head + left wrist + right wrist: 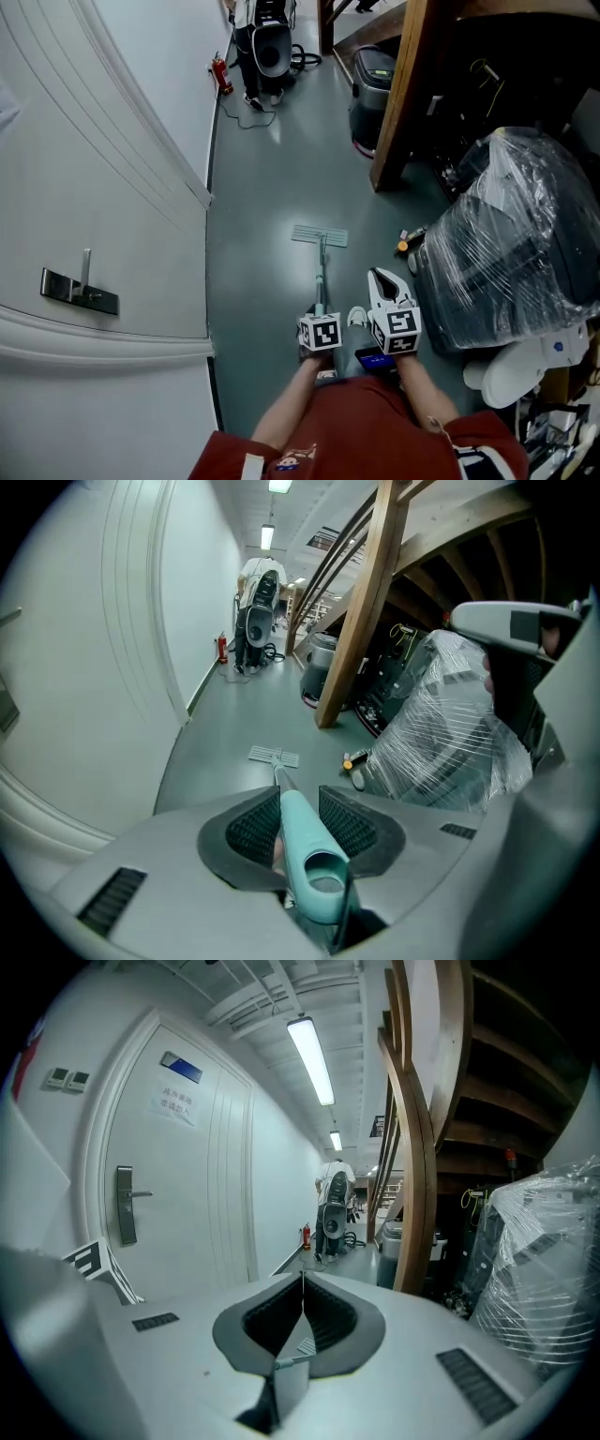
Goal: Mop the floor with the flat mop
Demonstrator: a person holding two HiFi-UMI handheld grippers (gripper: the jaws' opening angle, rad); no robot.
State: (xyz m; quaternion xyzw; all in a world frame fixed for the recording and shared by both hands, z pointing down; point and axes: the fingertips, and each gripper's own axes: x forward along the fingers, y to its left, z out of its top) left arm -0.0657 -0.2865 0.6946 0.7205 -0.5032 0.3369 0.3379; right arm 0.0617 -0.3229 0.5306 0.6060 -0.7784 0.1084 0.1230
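Observation:
The flat mop lies along the grey-green floor, its pale rectangular head (319, 235) flat on the ground ahead of me. Its teal handle (321, 277) runs back to my left gripper (319, 307), which is shut on it. In the left gripper view the handle's end (305, 855) sits clamped between the dark pads, and the mop head (273, 756) shows beyond. My right gripper (381, 276) hovers just right of the handle, apart from it. In the right gripper view its jaws (302, 1288) meet with nothing between them.
A white door (103, 187) with a metal lever handle (80, 289) fills the left side. On the right stand a wooden stair post (403, 94), a plastic-wrapped bulk (511, 244) and a black bin (373, 89). A small orange-capped item (405, 244) lies near the wrap. A person (262, 47) stands far down the corridor.

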